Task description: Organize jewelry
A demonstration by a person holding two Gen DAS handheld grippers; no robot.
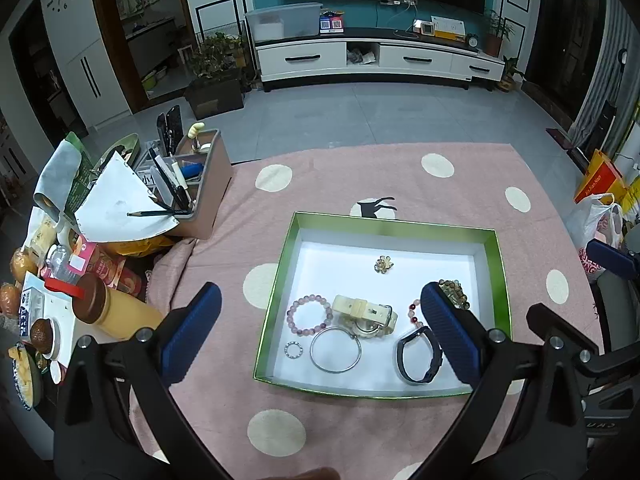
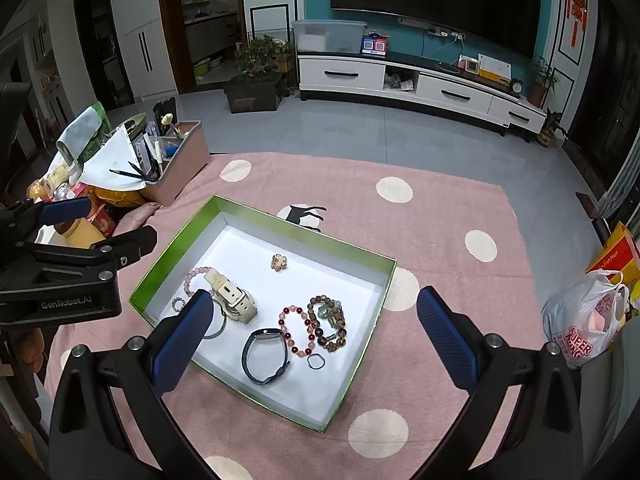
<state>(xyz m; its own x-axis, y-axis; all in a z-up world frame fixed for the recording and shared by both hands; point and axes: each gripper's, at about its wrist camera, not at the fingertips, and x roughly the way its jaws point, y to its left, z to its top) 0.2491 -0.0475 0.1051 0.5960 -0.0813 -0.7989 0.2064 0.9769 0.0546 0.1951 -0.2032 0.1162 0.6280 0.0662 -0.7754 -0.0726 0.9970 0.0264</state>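
A green-rimmed box (image 1: 496,280) (image 2: 362,344) with a white floor lies on the pink dotted cloth. In it lie a pink bead bracelet (image 1: 308,314), a cream watch (image 1: 366,314) (image 2: 234,298), a silver bangle (image 1: 335,350), a small ring (image 1: 293,350), a black band (image 1: 418,354) (image 2: 266,356), a gold flower brooch (image 1: 383,264) (image 2: 279,262), a red bead bracelet (image 2: 298,330), brown bead bracelets (image 2: 328,322) and a small dark ring (image 2: 316,361). My left gripper (image 1: 320,332) is open above the box's front. My right gripper (image 2: 314,334) is open above the box, holding nothing.
A pink organiser (image 1: 200,184) with pens, papers, a yellow bottle (image 1: 116,312) and snacks crowd the left side. A plastic bag (image 2: 588,320) sits at the right. A TV cabinet (image 1: 380,60) stands far behind across the grey floor.
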